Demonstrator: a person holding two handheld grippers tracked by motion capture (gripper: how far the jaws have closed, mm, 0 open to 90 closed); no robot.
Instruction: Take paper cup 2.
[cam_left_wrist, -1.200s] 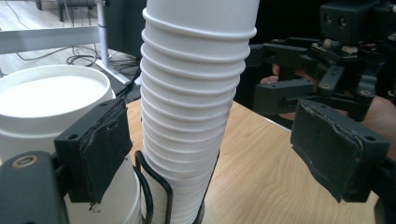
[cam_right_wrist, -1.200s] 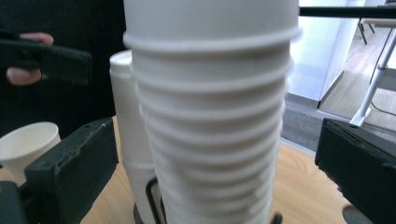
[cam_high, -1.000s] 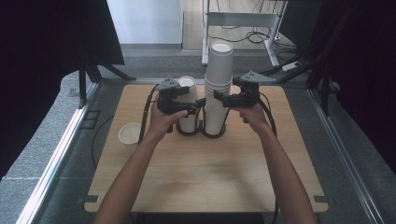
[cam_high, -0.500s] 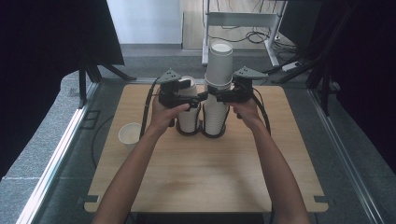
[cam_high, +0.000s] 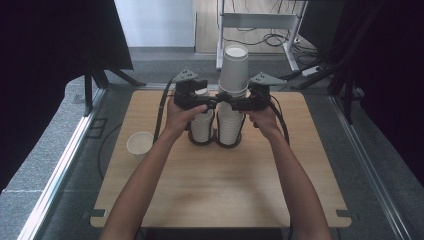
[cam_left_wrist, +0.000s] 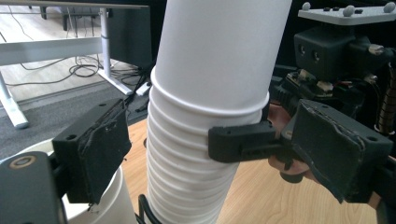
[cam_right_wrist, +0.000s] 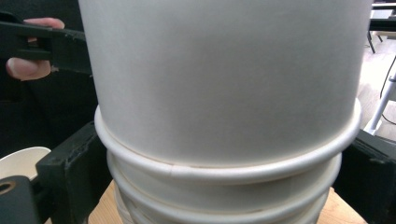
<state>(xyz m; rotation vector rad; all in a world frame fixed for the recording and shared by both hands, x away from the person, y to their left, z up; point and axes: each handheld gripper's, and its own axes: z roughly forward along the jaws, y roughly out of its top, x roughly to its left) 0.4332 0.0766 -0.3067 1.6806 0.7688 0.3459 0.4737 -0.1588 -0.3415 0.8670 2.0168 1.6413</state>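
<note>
Two stacks of paper cups, one single cup, one wooden table, two grippers.

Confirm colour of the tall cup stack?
Plain white; the tall stack of paper cups shows best in the left gripper view.

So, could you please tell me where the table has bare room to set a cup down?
The near half of the wooden table, between the forearms, is bare, as is its right side. It is crowded mid-table around the tall cup stack, the short cup stack and both grippers; a single cup occupies the left edge.
</note>
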